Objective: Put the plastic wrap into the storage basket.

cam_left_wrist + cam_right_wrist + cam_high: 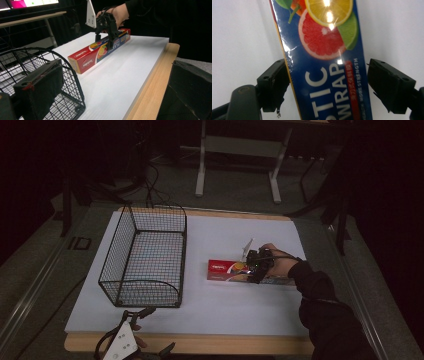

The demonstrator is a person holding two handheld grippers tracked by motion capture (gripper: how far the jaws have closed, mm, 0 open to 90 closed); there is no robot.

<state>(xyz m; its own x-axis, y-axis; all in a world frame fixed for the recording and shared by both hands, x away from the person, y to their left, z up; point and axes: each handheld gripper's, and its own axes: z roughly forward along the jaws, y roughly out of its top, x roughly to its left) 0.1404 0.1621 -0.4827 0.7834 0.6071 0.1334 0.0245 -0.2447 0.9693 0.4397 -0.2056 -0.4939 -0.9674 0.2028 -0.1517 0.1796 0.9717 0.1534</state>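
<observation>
A long red and blue plastic wrap box (225, 270) lies flat on the white sheet, right of centre. My right gripper (255, 267) comes down over its middle, held by a hand in a dark sleeve. In the right gripper view the box (324, 50) runs between the two jaws: the left pad (274, 85) sits at its edge, while the right pad (387, 85) stands a sliver off it. From the left gripper view the same box (100, 52) shows with the right gripper (103, 42) astride it. My left gripper (155, 330) rests at the table's near edge, jaws wide apart and empty.
A black wire basket (145, 245) stands on the left of the white sheet, close in front of the left gripper (115, 75). The table's wooden edge (200, 342) runs along the front. Table legs and cables show on the dark floor behind.
</observation>
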